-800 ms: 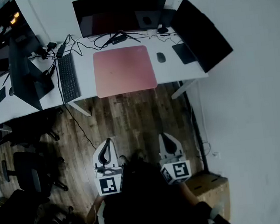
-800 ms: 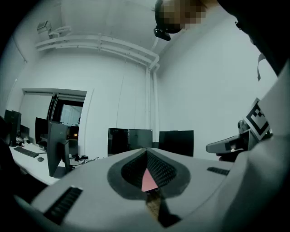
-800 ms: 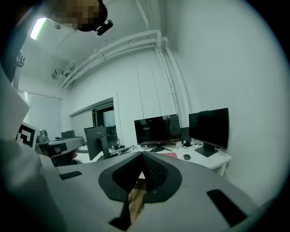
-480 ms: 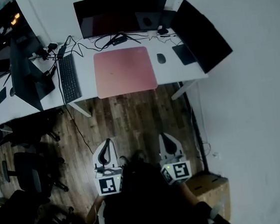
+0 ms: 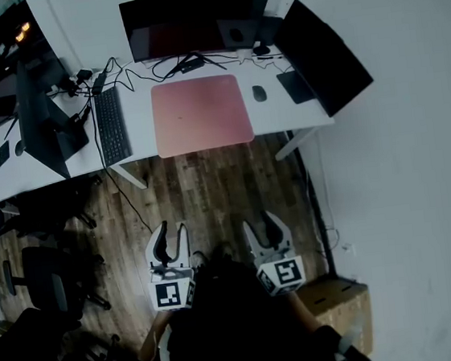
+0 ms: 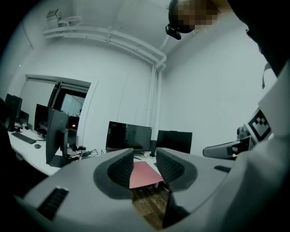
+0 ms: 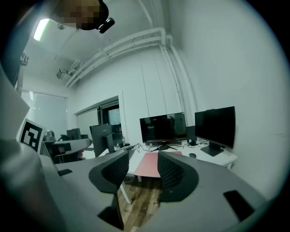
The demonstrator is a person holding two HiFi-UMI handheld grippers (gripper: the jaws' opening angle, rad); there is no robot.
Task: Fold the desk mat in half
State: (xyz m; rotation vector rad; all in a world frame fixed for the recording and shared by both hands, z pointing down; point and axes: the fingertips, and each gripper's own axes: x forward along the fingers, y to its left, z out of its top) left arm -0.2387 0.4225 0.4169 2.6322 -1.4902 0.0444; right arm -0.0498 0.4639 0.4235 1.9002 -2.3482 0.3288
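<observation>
Left gripper [image 5: 171, 238] and right gripper [image 5: 262, 228], jaws wide and empty, hover over the floor [image 5: 210, 189], well apart from the flat pink desk mat [image 5: 201, 114].

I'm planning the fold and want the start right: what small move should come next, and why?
Probably step forward to the desk: the pink desk mat lies flat and unfolded there, while the left gripper and right gripper, both open and empty, hang over the wood floor well short of it.
</observation>
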